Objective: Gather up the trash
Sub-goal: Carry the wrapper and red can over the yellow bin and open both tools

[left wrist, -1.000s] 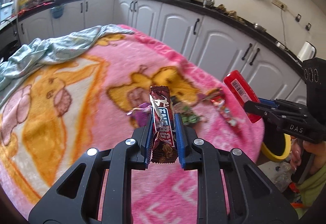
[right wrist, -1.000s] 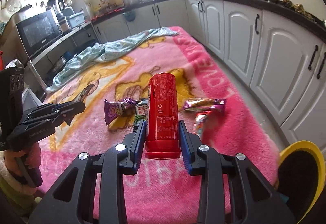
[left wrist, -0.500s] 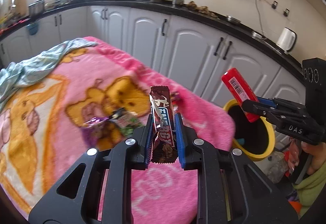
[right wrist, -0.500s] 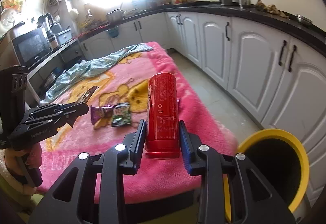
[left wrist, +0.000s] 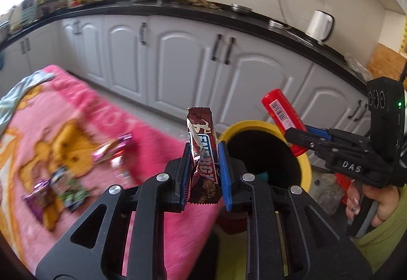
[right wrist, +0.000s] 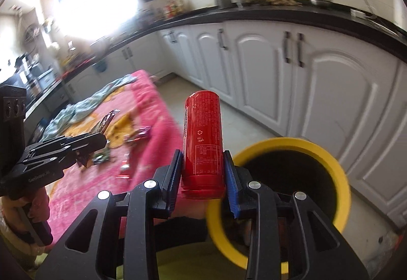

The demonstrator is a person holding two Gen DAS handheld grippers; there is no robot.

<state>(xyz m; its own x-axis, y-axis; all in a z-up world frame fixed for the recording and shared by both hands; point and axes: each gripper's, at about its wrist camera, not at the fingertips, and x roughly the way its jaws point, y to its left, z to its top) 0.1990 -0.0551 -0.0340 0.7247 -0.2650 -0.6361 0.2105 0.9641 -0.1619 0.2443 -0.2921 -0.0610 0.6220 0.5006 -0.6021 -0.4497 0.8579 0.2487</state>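
Two tongs loaded, left tongs (left wrist: 204, 165) pinching energy bar (left wrist: 202, 152), right tongs (right wrist: 203, 175) clamping red can (right wrist: 202, 137), barcode only left view

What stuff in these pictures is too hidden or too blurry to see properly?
- Inside of the yellow bin: black in both views; only a bluish scrap shows, in the left wrist view.
- Small wrappers on the pink blanket: motion blur hides their print in both views.
- Brown wrapper in the left gripper: the jaws cover its sides.
- Red can in the right gripper: its print is too small and smeared to read.
- Counter items: blurred, tiny.
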